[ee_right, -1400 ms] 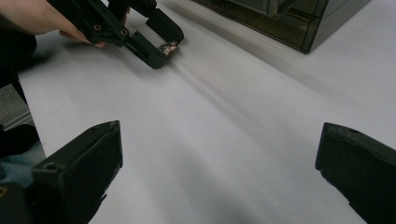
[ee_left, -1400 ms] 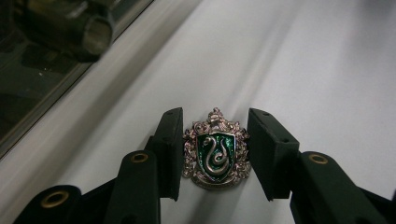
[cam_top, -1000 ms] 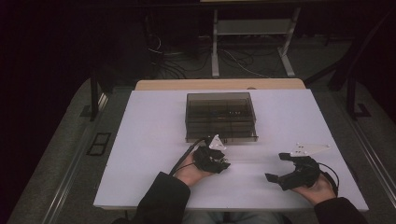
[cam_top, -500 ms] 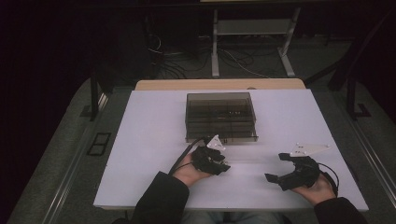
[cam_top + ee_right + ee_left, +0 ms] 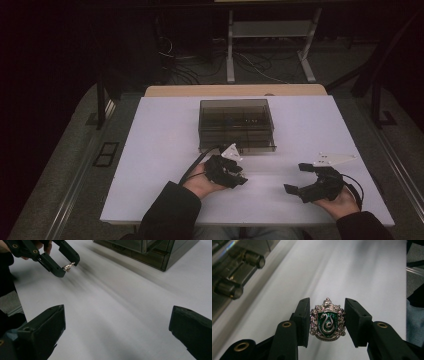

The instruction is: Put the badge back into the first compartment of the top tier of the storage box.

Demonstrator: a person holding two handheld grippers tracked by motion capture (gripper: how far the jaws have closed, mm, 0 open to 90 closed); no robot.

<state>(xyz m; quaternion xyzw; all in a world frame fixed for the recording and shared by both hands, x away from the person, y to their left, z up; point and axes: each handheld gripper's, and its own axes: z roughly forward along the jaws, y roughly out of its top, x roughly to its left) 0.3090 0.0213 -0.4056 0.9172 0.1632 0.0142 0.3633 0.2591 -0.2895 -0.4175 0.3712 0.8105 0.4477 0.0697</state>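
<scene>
High view first: left claw (image 5: 235,176) low over the white table (image 5: 150,165), just in front of the smoky box (image 5: 236,125), shifted a touch nearer the person than a second ago; right claw (image 5: 305,178) parked well apart to the right, hardly moved. Too small from up here to make out any load. Left gripper view next: close-up of a silver crest pin (image 5: 327,320) with a green enamel shield and a curled snake, sitting between the two black pads, held at its edges and clear of the table. Box hinge hardware at upper left. So, at a guess, pin picked up and heading for the box or away from it; no telling which. Right gripper view last: own jaws spread wide with bare table between, nothing gripped; across the way, left claw pinching that same glinting pin, confirmed from the side, with the box corner beyond.
</scene>
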